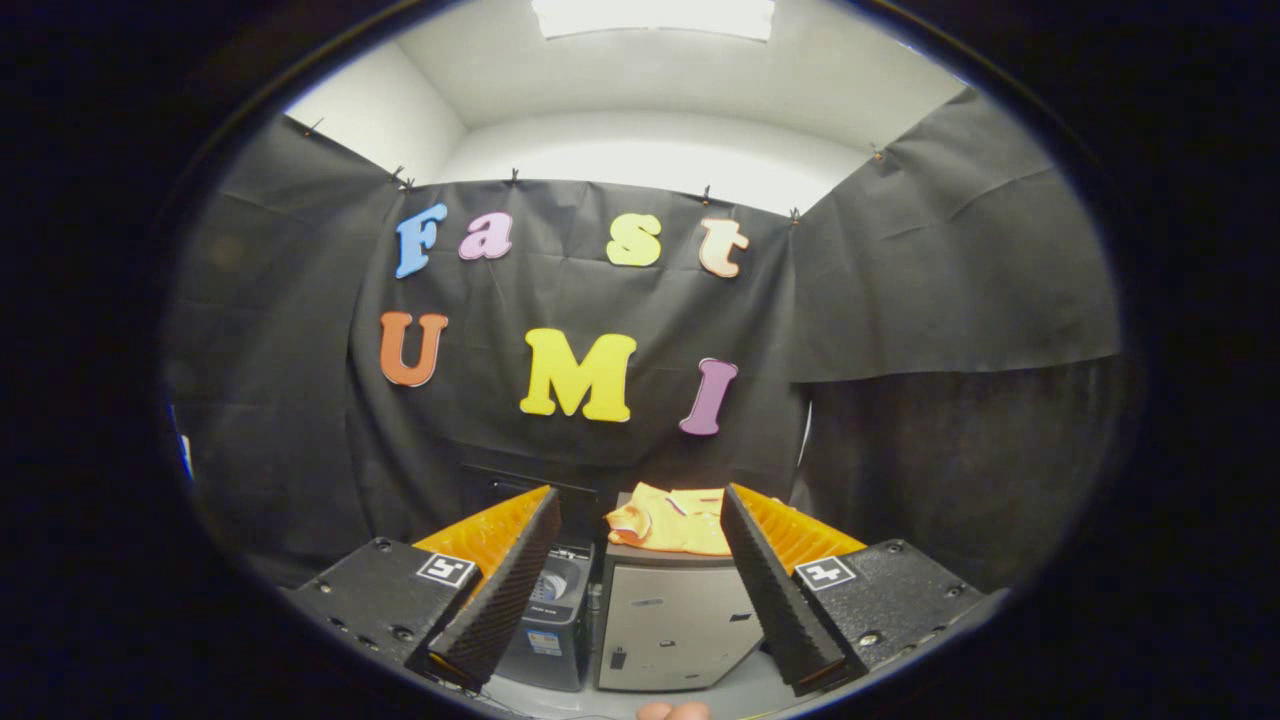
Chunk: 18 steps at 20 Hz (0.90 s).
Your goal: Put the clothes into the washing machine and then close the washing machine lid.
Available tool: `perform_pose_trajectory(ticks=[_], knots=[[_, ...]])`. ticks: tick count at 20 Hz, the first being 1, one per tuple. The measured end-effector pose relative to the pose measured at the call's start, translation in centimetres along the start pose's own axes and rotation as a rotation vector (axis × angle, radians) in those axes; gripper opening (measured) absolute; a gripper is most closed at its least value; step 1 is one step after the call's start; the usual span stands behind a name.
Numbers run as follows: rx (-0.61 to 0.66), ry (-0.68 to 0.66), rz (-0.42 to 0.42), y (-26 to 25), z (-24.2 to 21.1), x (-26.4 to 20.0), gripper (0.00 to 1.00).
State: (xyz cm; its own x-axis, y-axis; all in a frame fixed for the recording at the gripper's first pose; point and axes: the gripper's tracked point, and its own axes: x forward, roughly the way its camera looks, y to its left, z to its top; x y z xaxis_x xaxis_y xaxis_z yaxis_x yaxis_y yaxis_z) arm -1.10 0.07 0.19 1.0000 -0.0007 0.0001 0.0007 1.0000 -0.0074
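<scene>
The tool (pixel 640 590) was held level and well back from the work, its two fingers spread wide with nothing between them. Beyond and between the fingers lay a yellow garment (pixel 668 520), crumpled, with what looked like a pale collar, on top of a light grey cabinet (pixel 672 625). Just beside the cabinet, behind the left finger, stood the small washing machine (pixel 553 615); its lid (pixel 520 485) appeared raised against the black cloth, though the finger hid much of the tub, so the opening could not be confirmed. No clothing could be made out in the machine. Judged step: the approach to the first pick, task barely begun. The next move would call for carrying the open tool forward and down over the garment, closing on a raised fold, not the flat cabinet top. A fingertip (pixel 672 711) of the holder showed below the fingers.
</scene>
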Motion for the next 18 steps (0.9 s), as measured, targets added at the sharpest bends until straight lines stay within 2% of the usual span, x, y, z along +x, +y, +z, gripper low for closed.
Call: perform_pose_trajectory(ticks=[12,16,18], knots=[[0.012,0.0,-0.006,1.0,-0.2,0.8,1.0],[-0.036,-0.016,-0.001,0.9,0.4,3.4,1.0],[-0.044,-0.029,-0.031,-1.0,1.4,5.3,1.0]])
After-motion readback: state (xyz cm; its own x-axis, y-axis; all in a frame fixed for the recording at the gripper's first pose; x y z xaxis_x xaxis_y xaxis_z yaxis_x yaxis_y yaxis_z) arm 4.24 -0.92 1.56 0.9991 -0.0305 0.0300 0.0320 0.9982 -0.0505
